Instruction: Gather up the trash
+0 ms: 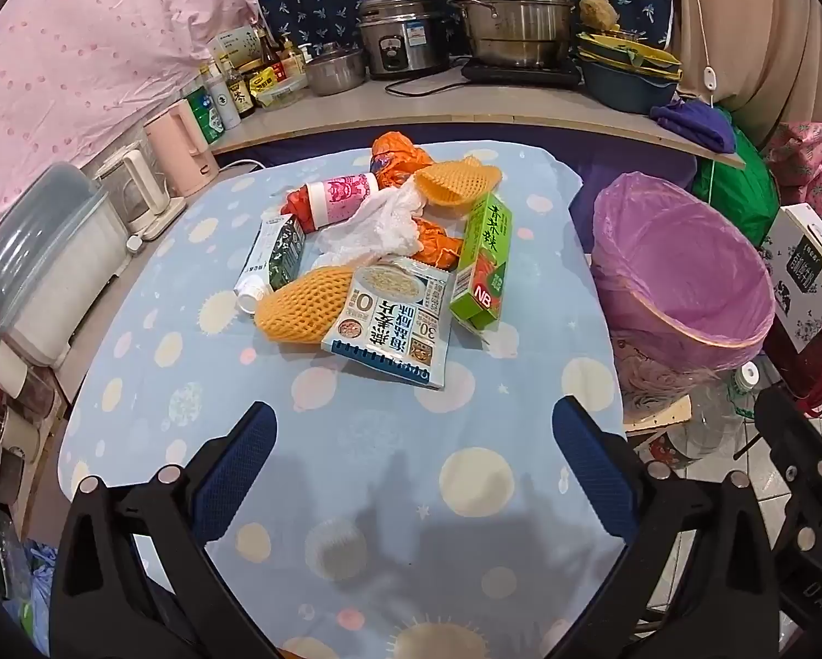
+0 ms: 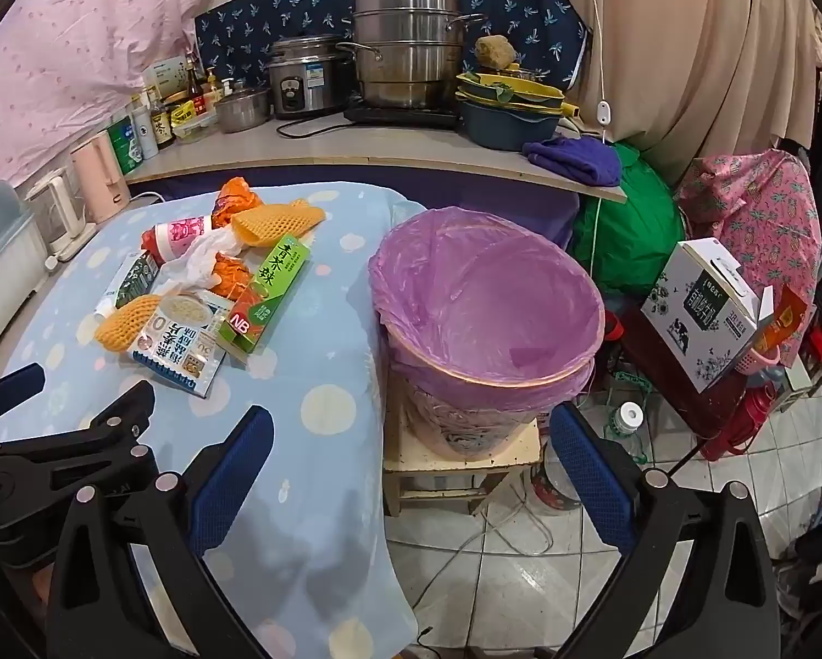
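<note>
Nearest, the left claw (image 1: 414, 467) and right claw (image 2: 411, 472) gape wide, holding nothing. Beyond, mid-worktop (image 1: 356, 494), lies the trash (image 1: 383, 252): orange foam nets, an oat packet, a green carton, white tissue, crumpled orange wrappers. The purple-lined bin (image 2: 488, 318) stands beside the worktop's right edge.
</note>
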`<state>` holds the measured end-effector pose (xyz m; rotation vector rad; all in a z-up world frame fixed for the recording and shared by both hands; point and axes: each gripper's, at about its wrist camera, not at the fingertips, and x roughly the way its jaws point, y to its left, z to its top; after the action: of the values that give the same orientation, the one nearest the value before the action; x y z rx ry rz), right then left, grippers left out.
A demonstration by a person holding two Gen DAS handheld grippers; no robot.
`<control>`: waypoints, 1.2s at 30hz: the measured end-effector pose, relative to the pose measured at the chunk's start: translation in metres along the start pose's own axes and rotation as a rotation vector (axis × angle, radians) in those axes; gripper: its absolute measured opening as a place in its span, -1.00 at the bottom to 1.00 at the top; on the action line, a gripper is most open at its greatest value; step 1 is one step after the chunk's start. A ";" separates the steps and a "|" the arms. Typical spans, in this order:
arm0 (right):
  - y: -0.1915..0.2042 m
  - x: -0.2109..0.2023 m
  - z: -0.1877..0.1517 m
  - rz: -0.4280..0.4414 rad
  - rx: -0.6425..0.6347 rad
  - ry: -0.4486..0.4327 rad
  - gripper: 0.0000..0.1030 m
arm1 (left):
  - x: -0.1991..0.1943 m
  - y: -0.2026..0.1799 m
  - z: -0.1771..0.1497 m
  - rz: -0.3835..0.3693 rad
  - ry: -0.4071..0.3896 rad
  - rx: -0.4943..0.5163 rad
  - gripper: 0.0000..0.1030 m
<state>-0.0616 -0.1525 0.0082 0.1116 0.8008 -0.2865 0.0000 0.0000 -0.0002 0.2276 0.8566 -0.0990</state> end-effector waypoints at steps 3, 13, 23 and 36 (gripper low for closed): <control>0.000 0.000 0.000 0.004 -0.001 0.000 0.88 | -0.001 0.001 0.000 -0.004 -0.007 -0.003 0.87; -0.002 0.002 0.000 0.010 0.002 -0.002 0.88 | -0.001 -0.002 0.000 0.013 -0.002 0.000 0.87; 0.008 -0.001 0.000 0.020 -0.003 -0.007 0.88 | -0.007 -0.001 -0.001 0.028 -0.007 -0.012 0.87; 0.000 -0.004 -0.001 0.038 -0.012 -0.021 0.88 | -0.010 0.004 -0.001 0.036 -0.009 -0.016 0.87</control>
<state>-0.0645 -0.1521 0.0105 0.1125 0.7783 -0.2472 -0.0063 0.0042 0.0070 0.2275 0.8432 -0.0598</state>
